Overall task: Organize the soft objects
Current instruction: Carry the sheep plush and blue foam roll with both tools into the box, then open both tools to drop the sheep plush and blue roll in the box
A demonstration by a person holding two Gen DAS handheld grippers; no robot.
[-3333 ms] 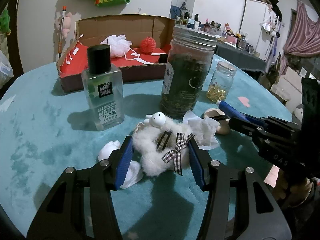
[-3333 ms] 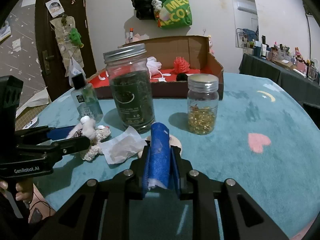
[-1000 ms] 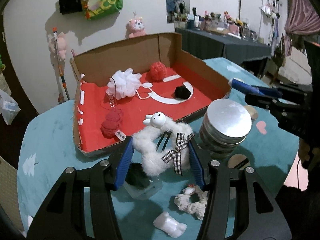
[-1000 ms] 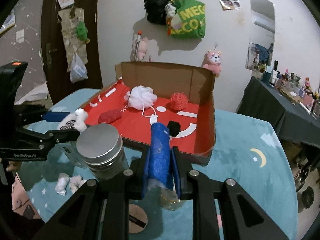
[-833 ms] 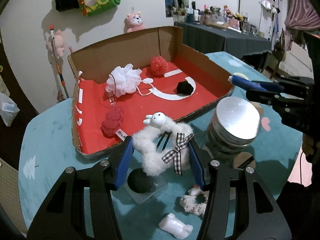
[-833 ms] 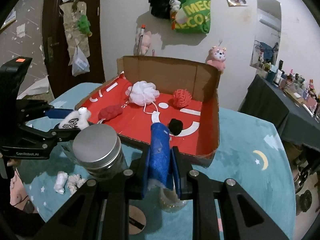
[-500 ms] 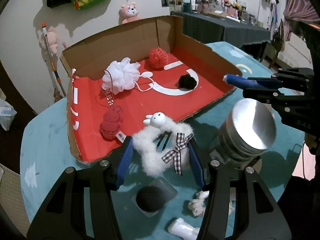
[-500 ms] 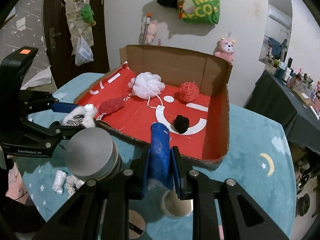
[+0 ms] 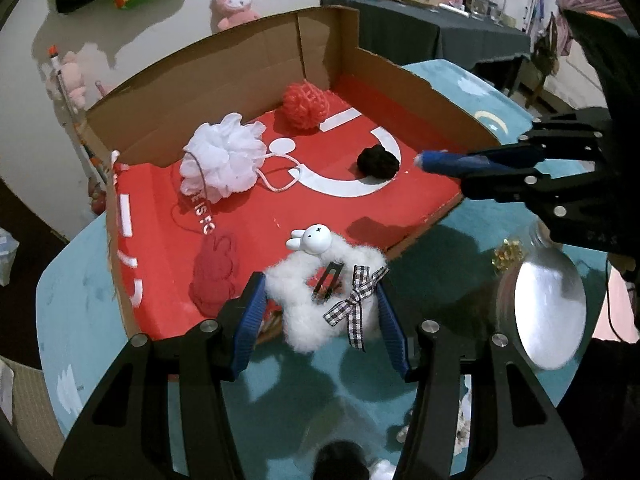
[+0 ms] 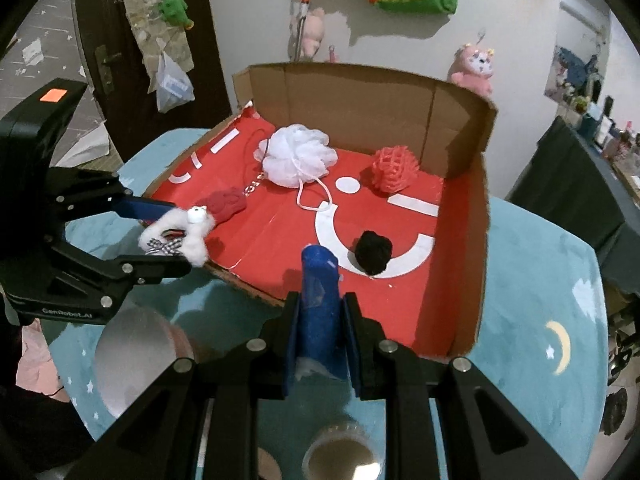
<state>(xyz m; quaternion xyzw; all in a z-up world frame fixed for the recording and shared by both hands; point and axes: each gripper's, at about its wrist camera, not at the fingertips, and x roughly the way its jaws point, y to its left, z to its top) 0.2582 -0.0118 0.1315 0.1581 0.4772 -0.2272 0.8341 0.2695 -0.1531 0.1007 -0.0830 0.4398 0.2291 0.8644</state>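
left wrist view: left hand-held gripper clamping fluffy hair clip over box front edge.

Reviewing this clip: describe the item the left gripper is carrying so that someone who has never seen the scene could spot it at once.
Find the open cardboard box with the red floor on the teal table. At its near edge the left gripper has its jaws shut on a fluffy white hair clip. Unlike the white bath pouf, red mesh ball and black pom-pom inside, it bears a small white rabbit head and a checked bow.
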